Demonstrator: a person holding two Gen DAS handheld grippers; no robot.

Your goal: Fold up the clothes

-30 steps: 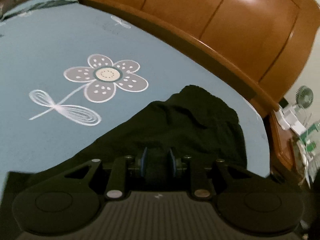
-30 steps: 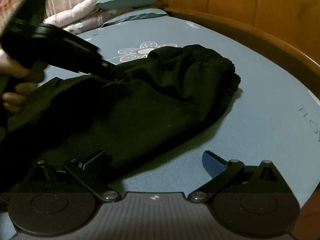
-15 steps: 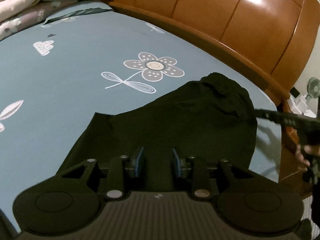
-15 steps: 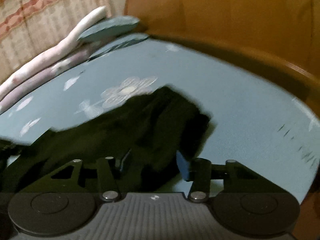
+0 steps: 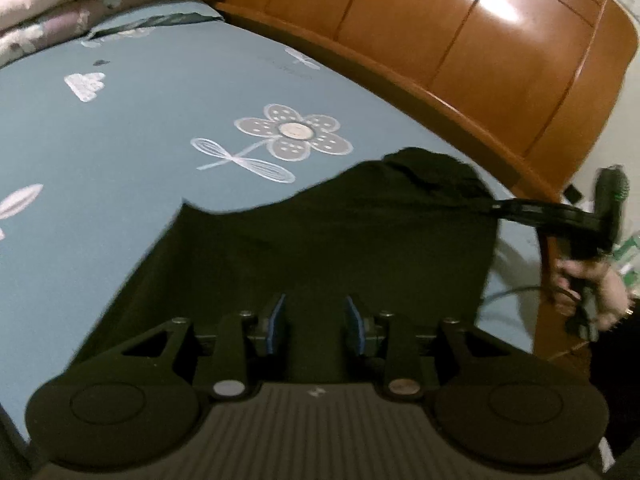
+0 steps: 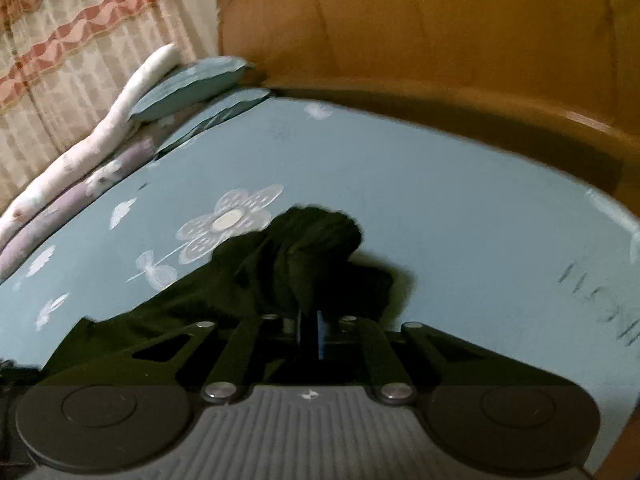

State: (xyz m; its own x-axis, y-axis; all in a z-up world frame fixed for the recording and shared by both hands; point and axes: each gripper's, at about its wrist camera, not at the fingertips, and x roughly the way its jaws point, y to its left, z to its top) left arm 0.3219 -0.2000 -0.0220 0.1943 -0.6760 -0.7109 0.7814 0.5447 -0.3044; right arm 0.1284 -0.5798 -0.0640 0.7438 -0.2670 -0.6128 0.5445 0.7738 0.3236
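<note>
A black garment lies stretched over the blue flowered bed sheet. My left gripper holds its near edge; dark cloth fills the gap between the blue pads while the jaws are opening slightly. In the left wrist view my right gripper reaches in from the right, held by a hand, and pinches the garment's far right edge. In the right wrist view the right gripper is shut on a bunched fold of the garment, which casts a shadow on the sheet.
A wooden headboard curves along the far side of the bed. Pillows and a rolled quilt lie at the far left, before a curtain. Small items crowd a bedside stand at the right.
My right gripper went from wide open to shut on the garment's edge and rose. My left gripper drew back, stretching the cloth, and its pads spread a little.
</note>
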